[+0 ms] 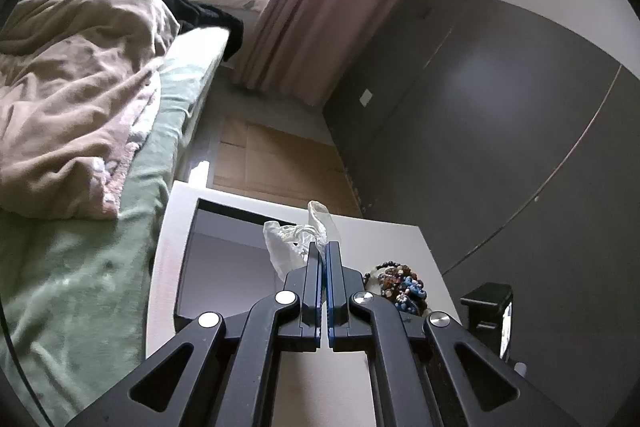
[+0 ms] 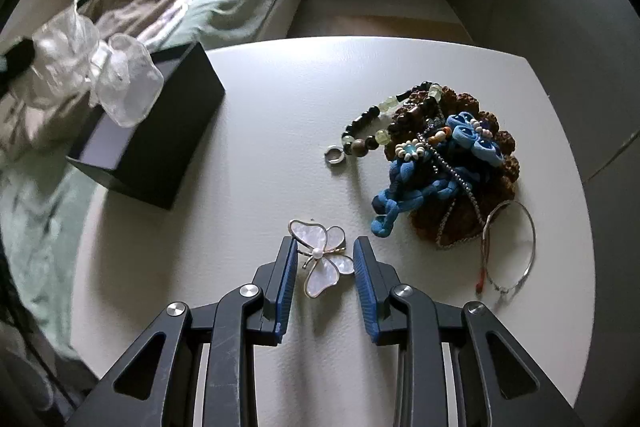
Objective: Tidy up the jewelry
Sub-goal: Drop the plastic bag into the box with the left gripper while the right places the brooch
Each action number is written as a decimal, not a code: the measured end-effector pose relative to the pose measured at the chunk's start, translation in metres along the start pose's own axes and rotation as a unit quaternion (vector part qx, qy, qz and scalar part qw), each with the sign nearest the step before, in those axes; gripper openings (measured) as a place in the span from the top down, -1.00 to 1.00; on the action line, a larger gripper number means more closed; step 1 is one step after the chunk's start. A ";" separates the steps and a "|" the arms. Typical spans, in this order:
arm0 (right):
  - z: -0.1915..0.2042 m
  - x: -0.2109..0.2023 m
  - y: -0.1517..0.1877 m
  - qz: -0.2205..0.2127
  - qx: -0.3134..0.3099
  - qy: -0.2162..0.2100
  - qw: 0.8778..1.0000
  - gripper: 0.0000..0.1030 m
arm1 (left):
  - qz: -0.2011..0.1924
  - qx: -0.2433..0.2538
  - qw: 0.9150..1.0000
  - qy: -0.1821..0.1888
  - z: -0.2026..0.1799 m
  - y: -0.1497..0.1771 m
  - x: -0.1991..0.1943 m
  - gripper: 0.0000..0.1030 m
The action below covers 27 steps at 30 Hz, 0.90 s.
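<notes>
On the white table, the right gripper points down with its jaws apart on either side of a butterfly brooch — whether the pads touch its wings cannot be told. At two o'clock from the brooch lies a heap of beads, with a ring at its left edge and a bangle at its lower right. The left gripper is clamped on a sheer pouch — held above the open black box at ten o'clock.
</notes>
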State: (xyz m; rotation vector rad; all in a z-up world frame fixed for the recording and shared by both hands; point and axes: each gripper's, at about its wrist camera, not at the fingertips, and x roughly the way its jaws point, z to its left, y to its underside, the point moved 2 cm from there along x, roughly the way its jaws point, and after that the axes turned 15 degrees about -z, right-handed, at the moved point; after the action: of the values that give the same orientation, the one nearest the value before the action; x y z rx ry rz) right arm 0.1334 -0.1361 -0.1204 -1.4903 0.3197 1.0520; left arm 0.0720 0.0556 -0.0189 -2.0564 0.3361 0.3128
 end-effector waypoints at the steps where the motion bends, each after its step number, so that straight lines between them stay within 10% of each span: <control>1: 0.001 -0.002 -0.001 -0.003 0.005 -0.006 1.000 0.42 | -0.002 -0.001 1.000 0.000 0.001 -0.001 -0.002 0.99; 24: 0.083 -0.007 -0.079 -0.114 0.088 -0.180 0.973 0.41 | -0.031 -0.068 0.996 -0.038 0.065 -0.033 -0.010 0.99; 27: 0.079 0.005 -0.083 -0.092 0.126 -0.201 0.967 0.00 | -0.031 -0.064 0.997 -0.041 0.066 -0.035 -0.008 0.99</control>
State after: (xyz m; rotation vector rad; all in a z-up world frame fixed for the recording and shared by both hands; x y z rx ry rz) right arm 0.1632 -0.0429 -0.0596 -1.0282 0.0231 1.0909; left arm 0.0721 0.1302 -0.0195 -2.1685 0.2056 0.3874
